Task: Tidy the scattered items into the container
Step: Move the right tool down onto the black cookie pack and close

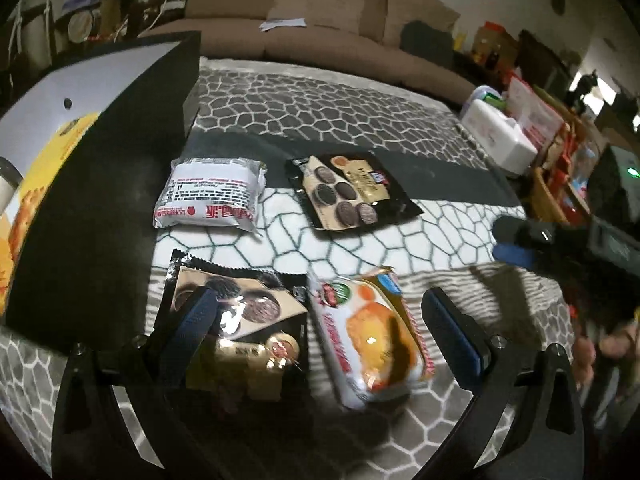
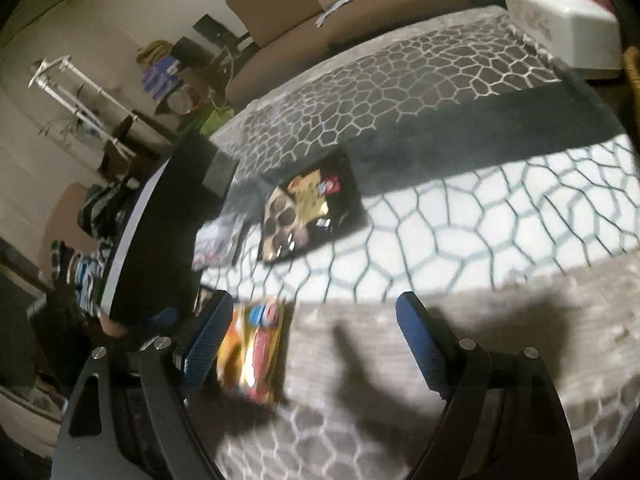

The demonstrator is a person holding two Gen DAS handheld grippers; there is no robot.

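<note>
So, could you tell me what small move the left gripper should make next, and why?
Probably lower the open left gripper straight down. The orange snack packet lies flat on the rug between its fingers, untouched, so closing on it comes next.

Left gripper (image 1: 316, 320) fingers wide apart above two packets: cookie pack (image 1: 240, 320), orange pack (image 1: 372, 340); black box (image 1: 100, 220) at left.
</note>
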